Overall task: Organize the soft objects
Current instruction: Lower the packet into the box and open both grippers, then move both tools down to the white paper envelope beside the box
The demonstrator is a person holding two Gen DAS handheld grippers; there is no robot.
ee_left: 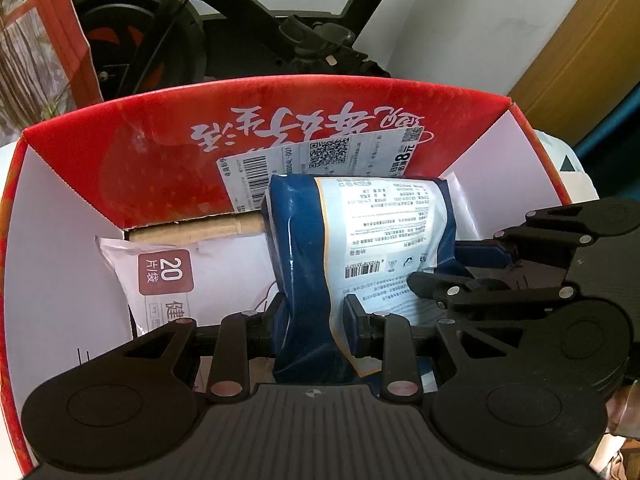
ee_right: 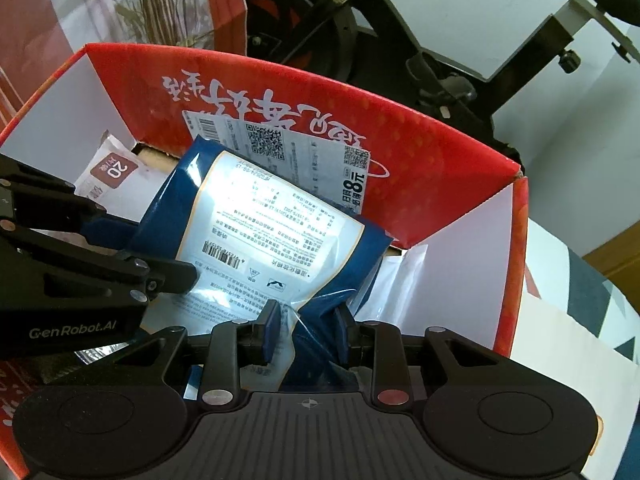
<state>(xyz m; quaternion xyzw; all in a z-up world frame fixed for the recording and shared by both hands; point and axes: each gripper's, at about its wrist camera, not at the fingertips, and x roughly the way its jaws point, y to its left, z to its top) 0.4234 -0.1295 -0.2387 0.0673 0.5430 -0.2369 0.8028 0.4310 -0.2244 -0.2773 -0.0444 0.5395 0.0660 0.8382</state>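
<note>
Two hand-held grippers, both clamped on one blue soft pack [ee_left: 320,248], held tilted inside an open red cardboard box [ee_left: 160,152]. Left hand-held gripper [ee_left: 314,328] pinching the pack's lower end between its blue pads; right hand-held gripper [ee_right: 306,330] gripping the crumpled corner beside it, plastic bunched between the jaws. White pack marked "20" [ee_left: 160,276] lying flat on the box floor to the left of the blue pack, partly under it. White printed label with barcode and QR codes [ee_left: 316,164] stuck on the box's red far wall. Black exercise bike [ee_left: 224,28] standing beyond the box.
</note>
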